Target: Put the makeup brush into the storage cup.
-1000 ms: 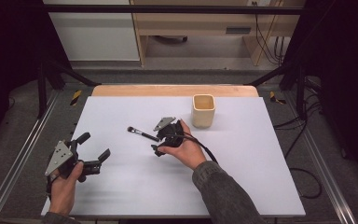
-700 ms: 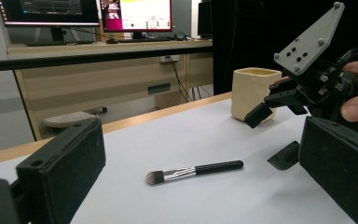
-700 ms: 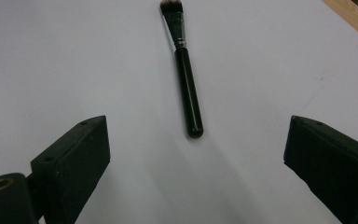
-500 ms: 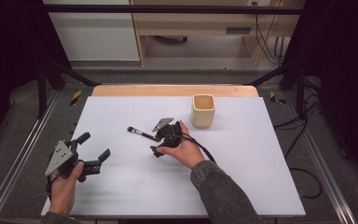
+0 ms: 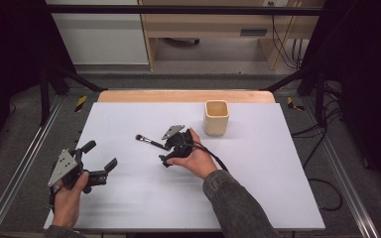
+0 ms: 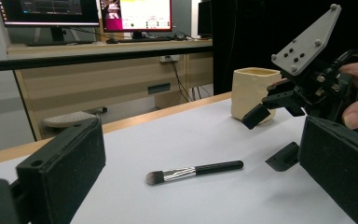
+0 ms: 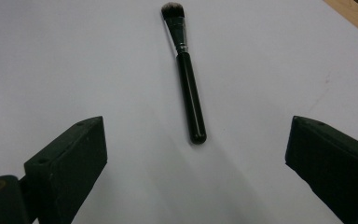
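Meanwhile the right gripper [image 5: 166,148] stands wide open, empty, just short of the brush [image 5: 149,142] handle; the left gripper [image 5: 98,157], open too, holds nothing, resting low at the table [image 5: 278,163] edge.

Left gripper [image 5: 99,159] rests near the table's left edge, jaws wide apart, pointing right, held in the left hand [image 5: 68,198]. Right gripper [image 5: 164,148] sits mid-table, jaws spread, pointing left, right hand [image 5: 194,159] gripping it.

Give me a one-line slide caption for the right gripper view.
Open right gripper lined up on a makeup brush lying flat on the white table.
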The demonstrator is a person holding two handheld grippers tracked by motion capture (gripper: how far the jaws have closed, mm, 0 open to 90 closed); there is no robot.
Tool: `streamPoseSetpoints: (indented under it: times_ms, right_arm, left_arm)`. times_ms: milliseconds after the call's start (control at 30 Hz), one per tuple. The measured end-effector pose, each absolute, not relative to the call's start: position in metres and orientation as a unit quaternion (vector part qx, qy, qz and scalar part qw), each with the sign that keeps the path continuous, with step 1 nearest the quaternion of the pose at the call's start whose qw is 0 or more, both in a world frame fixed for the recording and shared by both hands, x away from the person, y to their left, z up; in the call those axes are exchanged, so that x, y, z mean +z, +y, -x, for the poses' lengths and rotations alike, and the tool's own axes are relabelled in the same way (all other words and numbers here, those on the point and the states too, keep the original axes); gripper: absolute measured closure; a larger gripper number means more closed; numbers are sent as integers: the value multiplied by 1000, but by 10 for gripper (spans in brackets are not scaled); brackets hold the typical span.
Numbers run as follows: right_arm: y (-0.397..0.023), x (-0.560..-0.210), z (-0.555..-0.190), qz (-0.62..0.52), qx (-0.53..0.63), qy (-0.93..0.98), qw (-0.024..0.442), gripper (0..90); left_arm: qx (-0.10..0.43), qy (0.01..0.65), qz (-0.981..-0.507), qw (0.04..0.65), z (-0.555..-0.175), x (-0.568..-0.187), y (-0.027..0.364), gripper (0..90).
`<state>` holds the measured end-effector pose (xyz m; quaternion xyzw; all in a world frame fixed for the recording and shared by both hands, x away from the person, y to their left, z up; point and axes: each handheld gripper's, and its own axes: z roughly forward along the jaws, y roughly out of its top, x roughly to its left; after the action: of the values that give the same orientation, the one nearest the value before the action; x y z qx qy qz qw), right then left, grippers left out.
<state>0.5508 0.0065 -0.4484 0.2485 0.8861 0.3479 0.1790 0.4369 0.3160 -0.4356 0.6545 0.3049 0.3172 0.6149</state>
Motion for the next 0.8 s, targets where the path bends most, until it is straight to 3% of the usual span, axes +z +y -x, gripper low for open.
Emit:
streamPoseSetpoints:
  times_ms: [300, 800]
  right_arm:
    - [8, -451, -553, -246, 355, 885, 174, 107]
    - [11, -462, -560, -262, 362, 880, 162, 99]
  left_arm:
    - [317, 305, -655, 614, -437, -436, 317, 3]
    - [316, 304, -656, 614, -438, -436, 316, 3]
